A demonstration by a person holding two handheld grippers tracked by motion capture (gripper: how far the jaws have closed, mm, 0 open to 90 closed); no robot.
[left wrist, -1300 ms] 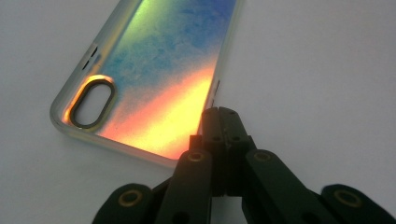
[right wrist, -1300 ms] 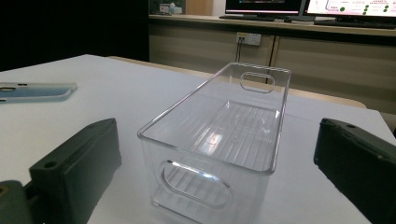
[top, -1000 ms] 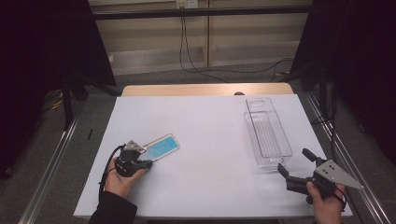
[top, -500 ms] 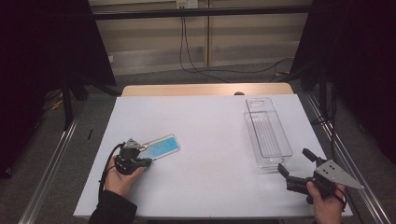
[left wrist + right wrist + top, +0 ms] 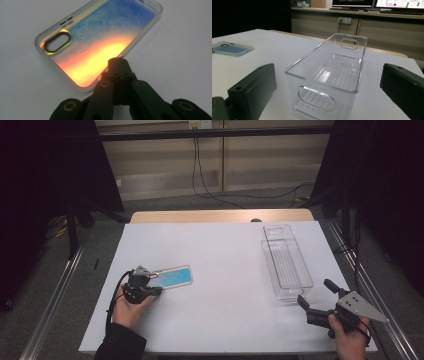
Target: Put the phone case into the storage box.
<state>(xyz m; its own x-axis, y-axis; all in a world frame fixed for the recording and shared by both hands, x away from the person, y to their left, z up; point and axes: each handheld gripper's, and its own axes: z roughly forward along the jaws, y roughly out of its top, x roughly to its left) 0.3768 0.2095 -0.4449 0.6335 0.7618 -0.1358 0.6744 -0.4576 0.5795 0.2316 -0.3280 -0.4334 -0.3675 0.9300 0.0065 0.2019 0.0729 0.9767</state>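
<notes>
I have my left hand-held gripper (image 5: 117,60) pinched on the long edge of the phone case (image 5: 100,42), flat near the worktop's (image 5: 225,250) left edge, to lift it. My right hand-held gripper (image 5: 317,296) waits, jaws apart, facing the clear bin (image 5: 329,72) near the right edge.

Translucent soft-looking plastic phone case (image 5: 100,42): frosted rim, glossy iridescent back, blue to orange sheen; camera cut-out edged in shiny dark metallic trim. Clear rigid plastic bin (image 5: 329,72): glossy, smooth walls, ribbed floor, bright reflections. White table top (image 5: 225,270): matt, smooth, faint grain. Left gripper (image 5: 119,60) jaws: matt black plastic, brass-coloured rivets. Right gripper (image 5: 329,82) jaws: matt black plastic, slightly textured.
</notes>
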